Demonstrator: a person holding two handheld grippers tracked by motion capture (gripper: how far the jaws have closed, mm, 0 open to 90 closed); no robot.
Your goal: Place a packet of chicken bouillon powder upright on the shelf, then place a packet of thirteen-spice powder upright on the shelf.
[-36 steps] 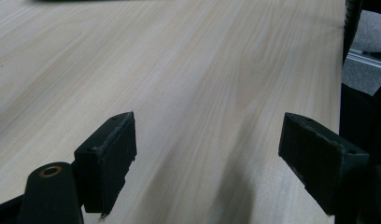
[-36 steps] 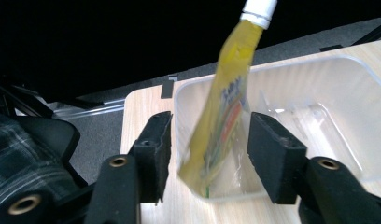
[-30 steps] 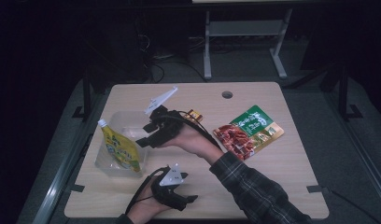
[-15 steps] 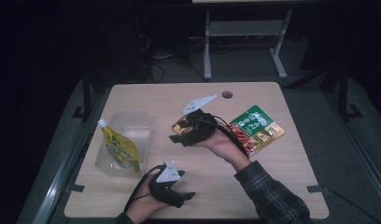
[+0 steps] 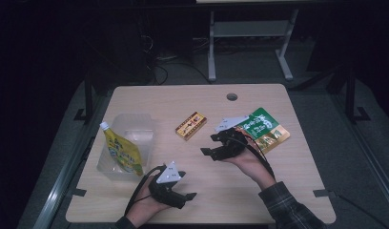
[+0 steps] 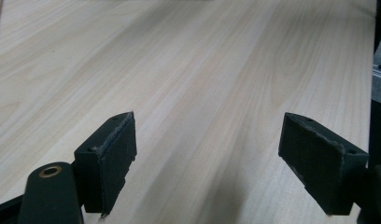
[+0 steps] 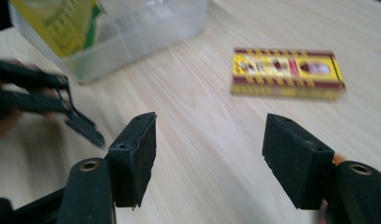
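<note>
My right gripper point(image 5: 209, 144) hovers open over the middle of the table, empty, pointing left, just left of a green and red food pouch point(image 5: 268, 128). In the right gripper view its jaws point(image 7: 209, 154) stand wide apart, with a small yellow and red box point(image 7: 286, 72) ahead on the right. That box point(image 5: 190, 125) lies flat near the table's centre. My left gripper point(image 5: 187, 185) rests open and empty near the front edge, its jaws point(image 6: 226, 158) over bare wood. A yellow spouted pouch point(image 5: 120, 151) stands in a clear plastic container point(image 5: 135, 126) at the left.
The wooden table point(image 5: 183, 100) has a round cable hole point(image 5: 231, 97) near its far edge. In the right gripper view the clear container point(image 7: 146, 28) with the yellow pouch point(image 7: 62, 21) is at the top left, and the left gripper point(image 7: 53, 100) is at the left edge.
My right gripper has left the container and swung right and toward the front, to beside the green pouch. The left gripper has hardly moved.
</note>
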